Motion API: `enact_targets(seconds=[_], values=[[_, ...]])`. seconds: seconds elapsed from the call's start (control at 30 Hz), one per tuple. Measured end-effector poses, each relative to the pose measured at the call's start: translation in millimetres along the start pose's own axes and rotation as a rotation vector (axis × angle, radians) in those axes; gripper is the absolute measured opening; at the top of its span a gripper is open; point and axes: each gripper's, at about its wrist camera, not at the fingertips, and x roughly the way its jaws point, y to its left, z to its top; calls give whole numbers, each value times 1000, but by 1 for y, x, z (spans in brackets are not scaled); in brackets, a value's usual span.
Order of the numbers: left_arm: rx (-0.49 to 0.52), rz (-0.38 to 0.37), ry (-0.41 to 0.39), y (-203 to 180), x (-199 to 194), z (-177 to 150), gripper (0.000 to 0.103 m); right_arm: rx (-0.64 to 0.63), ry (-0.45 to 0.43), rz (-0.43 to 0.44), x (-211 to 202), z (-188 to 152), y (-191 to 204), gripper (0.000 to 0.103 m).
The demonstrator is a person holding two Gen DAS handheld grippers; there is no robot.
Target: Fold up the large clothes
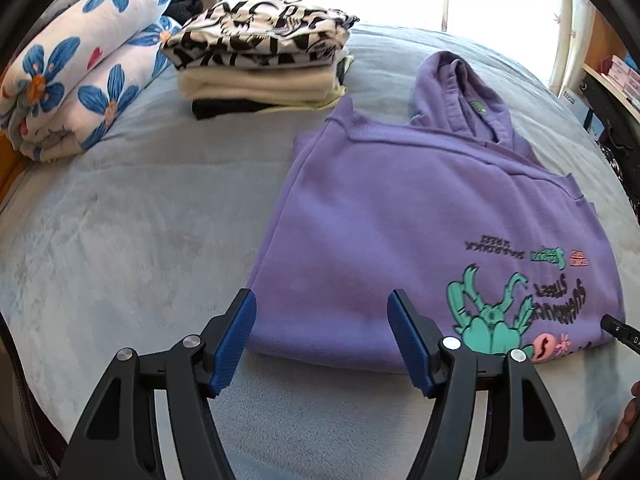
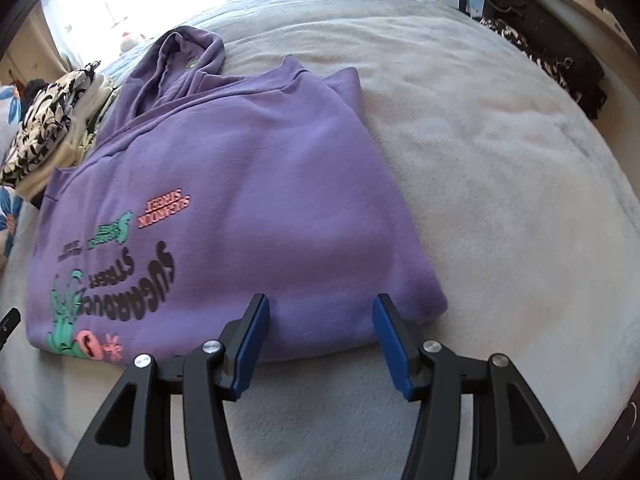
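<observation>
Purple hoodie (image 1: 400, 208) folded on bed (image 1: 120, 240), clothes stack (image 1: 260, 60) behind, floral blanket (image 1: 80, 60) nearby

Hoodie (image 1: 400, 216) folded flat on the bed (image 1: 120, 240), hood toward the window end. Behind it to the left — a stack of folded clothes (image 1: 260, 68); further left, at the bed's edge — a rolled blanket (image 1: 80, 64).

1. Bare bed (image 1: 120, 248) lies open left of the purple hoodie (image 1: 400, 208).
2. A stack of folded clothes (image 1: 260, 60) and a rolled floral blanket (image 1: 80, 64) block the far left corner.
3. Bare bed also lies open right of the hoodie; a dark shelf (image 2: 540, 32) borders the far right.
</observation>
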Motion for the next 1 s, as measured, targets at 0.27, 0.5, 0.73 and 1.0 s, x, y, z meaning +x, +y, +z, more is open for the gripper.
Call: enact_targets(seconds=[0.27, 0.5, 0.73, 1.0], values=[[71, 9, -48, -16, -26, 28, 73, -19, -24, 50, -23, 18, 10, 54], [135, 6, -90, -30, -36, 63, 74, -131, -113, 49, -53, 56, 37, 54], [219, 27, -120, -50, -31, 104, 76, -199, -168, 79, -70, 104, 63, 54], [292, 20, -141, -73, -10, 168, 81, -216, -185, 104, -59, 162, 83, 54]])
